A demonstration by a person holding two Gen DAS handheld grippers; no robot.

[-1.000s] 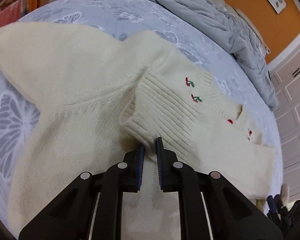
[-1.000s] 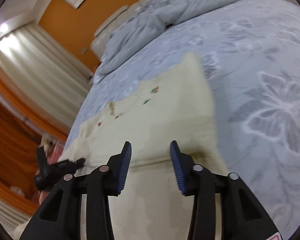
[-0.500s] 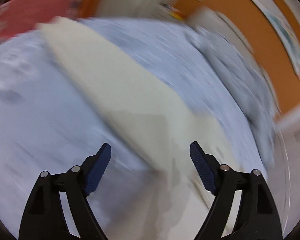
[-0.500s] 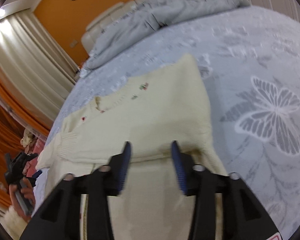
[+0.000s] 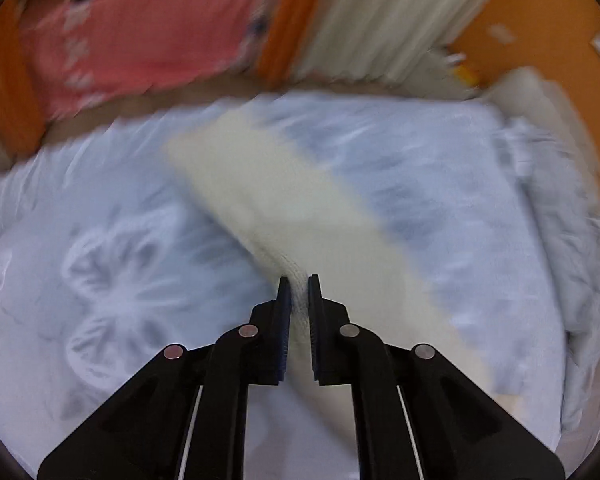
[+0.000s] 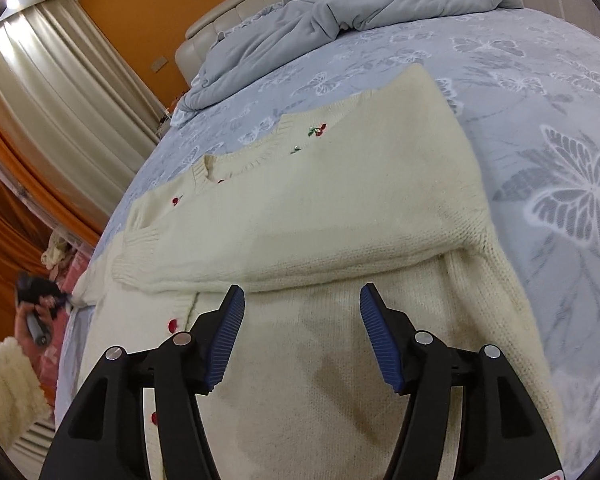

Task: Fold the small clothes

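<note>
A cream knit cardigan (image 6: pixel 340 220) with small red cherry embroidery lies flat on the bed, one sleeve folded across its chest. My right gripper (image 6: pixel 302 300) is open and empty, hovering just above the cardigan's lower body. In the blurred left wrist view, my left gripper (image 5: pixel 298 292) is shut on a strip of the cream cardigan (image 5: pixel 276 200), which stretches away from the fingers across the bedsheet. The left gripper also shows small at the far left of the right wrist view (image 6: pixel 36 296).
The bed has a pale blue butterfly-print sheet (image 6: pixel 560 140). A crumpled grey duvet (image 6: pixel 360 4) lies at the head of the bed by the cream headboard. Curtains (image 6: pixel 60 80) and an orange wall stand beyond. A pink-clad person (image 5: pixel 140 48) is at the bedside.
My left gripper let go of the folded sleeve cuff, opened wide, swung to the cardigan's side and shut on a strip of it. My right gripper opened wider and drew back slightly.
</note>
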